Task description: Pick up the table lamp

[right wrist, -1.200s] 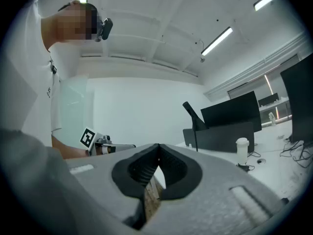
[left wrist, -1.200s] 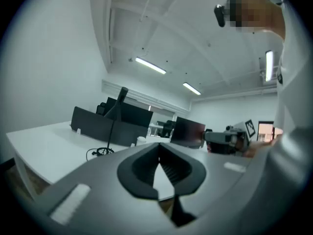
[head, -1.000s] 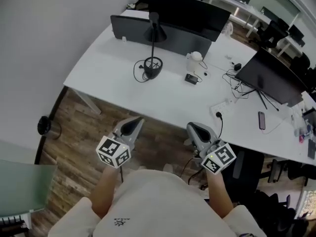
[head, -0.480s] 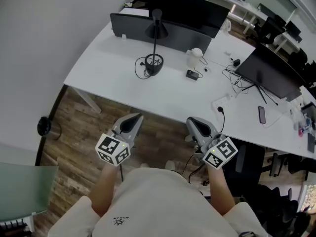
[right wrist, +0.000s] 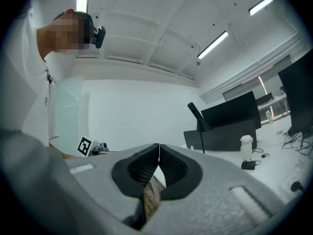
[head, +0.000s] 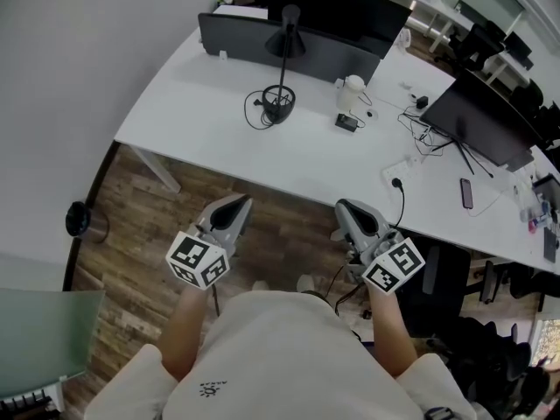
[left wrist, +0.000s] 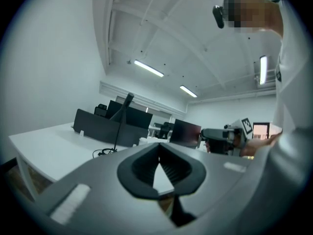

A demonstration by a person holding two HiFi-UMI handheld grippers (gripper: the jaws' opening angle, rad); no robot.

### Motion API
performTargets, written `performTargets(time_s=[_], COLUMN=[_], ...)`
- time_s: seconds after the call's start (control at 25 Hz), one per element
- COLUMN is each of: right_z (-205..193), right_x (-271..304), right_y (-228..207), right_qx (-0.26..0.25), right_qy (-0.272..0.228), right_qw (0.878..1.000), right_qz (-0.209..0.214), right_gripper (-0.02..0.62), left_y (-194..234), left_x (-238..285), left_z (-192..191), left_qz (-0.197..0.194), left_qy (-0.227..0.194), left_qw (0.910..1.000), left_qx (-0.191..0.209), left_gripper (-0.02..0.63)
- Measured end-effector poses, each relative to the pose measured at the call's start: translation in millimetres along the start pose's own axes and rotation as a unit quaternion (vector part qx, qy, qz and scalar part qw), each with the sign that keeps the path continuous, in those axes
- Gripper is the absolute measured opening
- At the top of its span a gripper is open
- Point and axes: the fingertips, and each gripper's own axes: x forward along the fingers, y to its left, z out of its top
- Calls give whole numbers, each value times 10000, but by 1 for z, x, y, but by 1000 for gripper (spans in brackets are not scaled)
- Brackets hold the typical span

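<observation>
Compared with 1 second ago, the tabletop (head: 210, 134) sits a little nearer in the head view. Both grippers have advanced toward its near edge, so the person is approaching, not yet reaching. The left gripper (head: 237, 202) and the right gripper (head: 343, 206) hang over the wooden floor, short of the tabletop. The fingers of both are closed together with nothing between them, as each gripper view shows (left wrist: 159, 156) (right wrist: 158, 154).

The table lamp (head: 279, 104) stands upright on the far left part of the tabletop, just in front of a dark partition (head: 241, 38). A black cable (head: 252, 116) lies looped beside its base. It is well apart from both grippers. I judge that the approach is only beginning. At least 1 gripper must open before it can take the thin pole, and the cable may drag when the lamp rises.

For containers, I see a dark round bin (head: 80, 222) on the floor at the left, and its inside is not visible. A white bottle-like thing (head: 353, 92) stands right of the lamp, and I cannot tell its content.
</observation>
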Motion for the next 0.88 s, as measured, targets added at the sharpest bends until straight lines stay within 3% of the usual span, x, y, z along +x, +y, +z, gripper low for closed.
performTargets(time_s=[0.16, 0.36, 0.88], right_z=[-4, -7, -4], right_x=[4, 14, 30], right_y=[2, 20, 26], right_qx=[-7, -235, -171], right_qy=[41, 157, 86], right_qw=[9998, 9995, 9997], right_qz=[-196, -104, -120], right_gripper=[2, 2, 2], left_y=[5, 13, 27], left_x=[-11, -26, -47], left_z=[-2, -6, -9], left_qz=[-38, -33, 91], left_qy=[24, 53, 3], left_qw=[10000, 10000, 9999], left_qx=[11, -22, -84], left_gripper=[-5, -5, -5])
